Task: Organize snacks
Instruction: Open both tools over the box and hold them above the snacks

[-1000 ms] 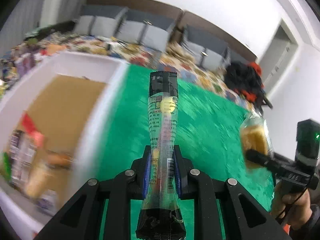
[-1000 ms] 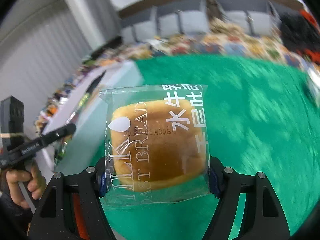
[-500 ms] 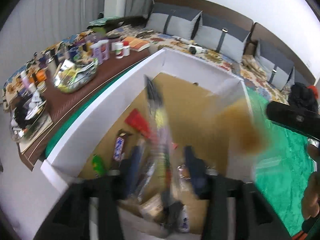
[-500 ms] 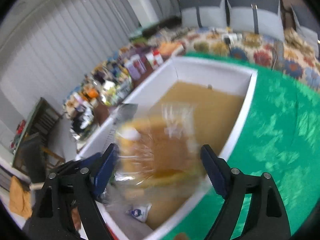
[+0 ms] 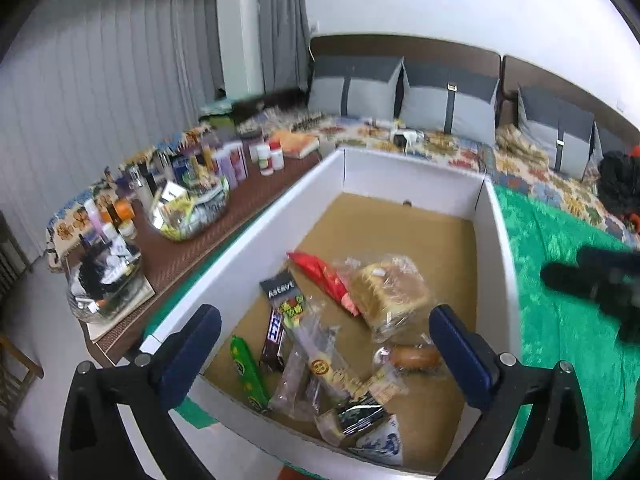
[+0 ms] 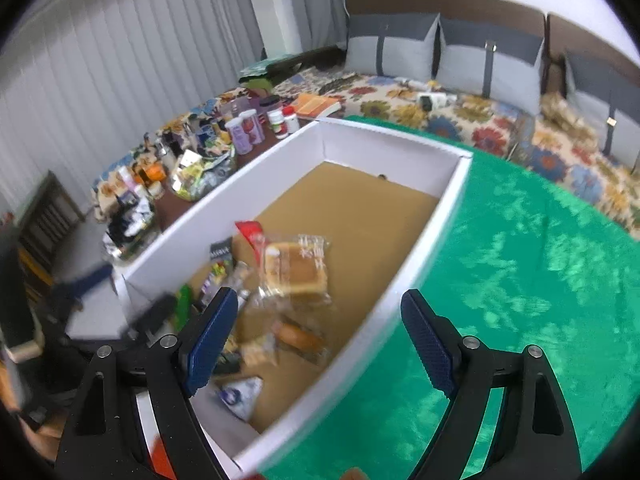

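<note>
Left gripper (image 5: 324,344): fingers spread wide, nothing between them; one second ago they pinched a long clear stick pack over the green cloth (image 5: 560,320). That stick pack (image 5: 294,320) now lies in the box (image 5: 496,240), black end toward 11 o'clock, among the pile at the near end. Right gripper (image 6: 316,336): fingers likewise spread and empty; one second ago they pinched a bagged bread. The bread (image 6: 296,270) now rests on the brown box floor, at 12 o'clock from the right gripper, touching a red pack (image 6: 252,234) on its 10 o'clock side. In the left view the bread (image 5: 390,292) sits at 1 o'clock from the left gripper, red pack (image 5: 320,276) just beside it at 9 o'clock. Other items in the pile, left view: green stick (image 5: 248,372) at 8 o'clock, dark candy bar (image 5: 274,336) beside it, small bun (image 5: 412,356) at 4 o'clock near the right fingertip, white pouch (image 5: 380,444) at 6 o'clock against the near wall. Far half of the box floor bare cardboard. Both cameras now look down into the box; half a second ago both packs were blurred over it, fingers parting. Right gripper appears blurred at 3 o'clock in the left view. Box stands on the green cloth; a brown bench (image 5: 180,256) with bottles runs along its 9 o'clock side.
</note>
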A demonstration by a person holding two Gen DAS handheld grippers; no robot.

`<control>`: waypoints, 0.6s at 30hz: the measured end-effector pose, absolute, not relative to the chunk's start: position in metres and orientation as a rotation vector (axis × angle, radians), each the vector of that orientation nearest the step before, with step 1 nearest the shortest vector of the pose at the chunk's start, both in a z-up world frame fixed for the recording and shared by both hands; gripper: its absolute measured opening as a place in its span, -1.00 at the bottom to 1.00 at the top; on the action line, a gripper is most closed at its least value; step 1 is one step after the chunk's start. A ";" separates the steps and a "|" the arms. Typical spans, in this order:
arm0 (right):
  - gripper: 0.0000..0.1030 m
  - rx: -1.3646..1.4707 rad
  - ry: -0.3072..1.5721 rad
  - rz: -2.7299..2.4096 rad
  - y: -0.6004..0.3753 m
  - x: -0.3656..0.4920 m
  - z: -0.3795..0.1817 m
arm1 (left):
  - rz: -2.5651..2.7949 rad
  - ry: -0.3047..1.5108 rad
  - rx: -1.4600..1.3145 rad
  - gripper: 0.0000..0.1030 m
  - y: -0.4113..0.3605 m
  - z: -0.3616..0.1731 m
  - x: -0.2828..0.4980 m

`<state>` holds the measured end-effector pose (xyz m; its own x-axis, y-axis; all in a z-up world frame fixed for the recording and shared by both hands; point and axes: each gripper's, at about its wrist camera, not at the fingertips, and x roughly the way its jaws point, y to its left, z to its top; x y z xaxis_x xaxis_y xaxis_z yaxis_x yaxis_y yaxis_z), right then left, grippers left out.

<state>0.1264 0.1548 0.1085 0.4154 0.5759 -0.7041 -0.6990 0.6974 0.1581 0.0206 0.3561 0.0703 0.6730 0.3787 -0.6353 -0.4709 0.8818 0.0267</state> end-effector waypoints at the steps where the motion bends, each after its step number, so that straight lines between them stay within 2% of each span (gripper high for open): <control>1: 0.68 -0.178 0.806 0.798 0.152 0.123 0.108 | 0.489 0.693 -0.146 1.00 0.355 0.072 0.020; 18: 0.68 -0.179 0.902 0.730 0.131 0.099 0.106 | 0.523 0.815 -0.237 1.00 0.356 0.081 0.005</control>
<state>0.0987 0.1309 0.1058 0.4007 0.5018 -0.7666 -0.6458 0.7482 0.1522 0.0048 0.3562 0.0810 0.5687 0.3521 -0.7434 -0.5296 0.8482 -0.0034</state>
